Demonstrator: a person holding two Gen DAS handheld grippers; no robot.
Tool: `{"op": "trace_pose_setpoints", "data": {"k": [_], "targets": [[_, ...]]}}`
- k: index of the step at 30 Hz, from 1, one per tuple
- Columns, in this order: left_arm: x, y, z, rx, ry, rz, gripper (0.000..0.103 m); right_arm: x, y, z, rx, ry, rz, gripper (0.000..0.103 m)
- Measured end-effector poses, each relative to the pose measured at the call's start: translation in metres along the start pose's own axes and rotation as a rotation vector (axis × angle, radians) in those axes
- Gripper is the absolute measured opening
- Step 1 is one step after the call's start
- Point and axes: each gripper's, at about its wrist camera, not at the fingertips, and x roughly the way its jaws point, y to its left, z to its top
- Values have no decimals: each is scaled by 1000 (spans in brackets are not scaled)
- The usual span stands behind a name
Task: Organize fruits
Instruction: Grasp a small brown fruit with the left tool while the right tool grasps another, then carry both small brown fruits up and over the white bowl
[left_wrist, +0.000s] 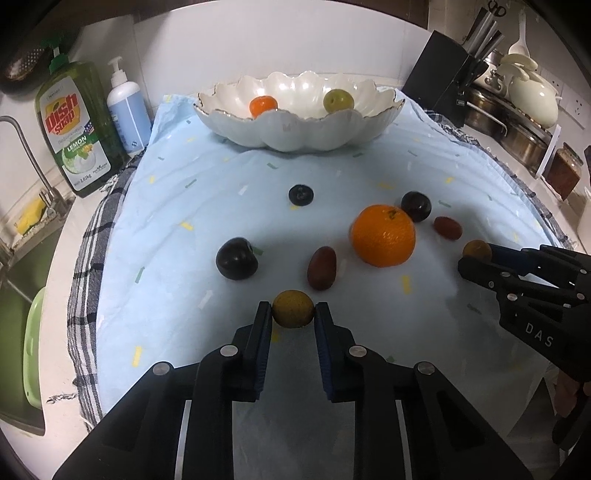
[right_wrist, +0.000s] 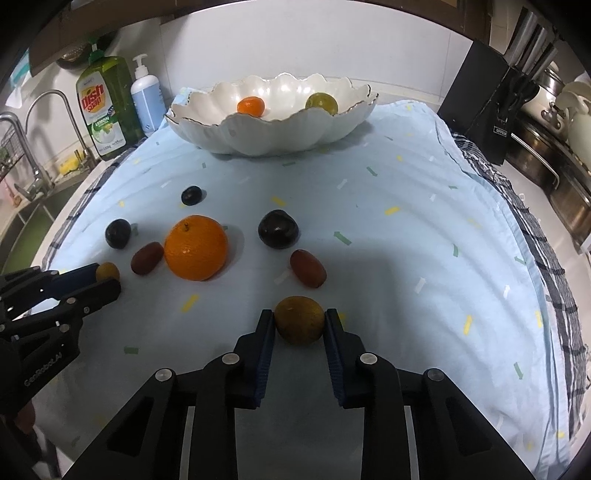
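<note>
While both rest on the cloth (left_wrist: 184, 206), each gripper's jaws clamp a yellow-brown fruit (left_wrist: 293, 308).

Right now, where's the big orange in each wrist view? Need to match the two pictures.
Left wrist view: the big orange sits right of centre on the blue cloth, beyond the left gripper and up to its right.
Right wrist view: the big orange sits left of centre, between two reddish oval fruits.
Shared landmark: the white scalloped bowl at the far edge of the cloth, holding a small orange fruit and a green one.
</note>
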Motion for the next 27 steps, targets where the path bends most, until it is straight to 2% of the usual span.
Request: {"op": "trace_pose_setpoints", "data": {"k": [12,27], "targets": [[-29,1,17,-20,-69,-27,24,-33,9,16,-18,-86,41,28],[-73,0,44,-10,-219,-28,24,-72,9,44,-30,-219,72,28]]}}
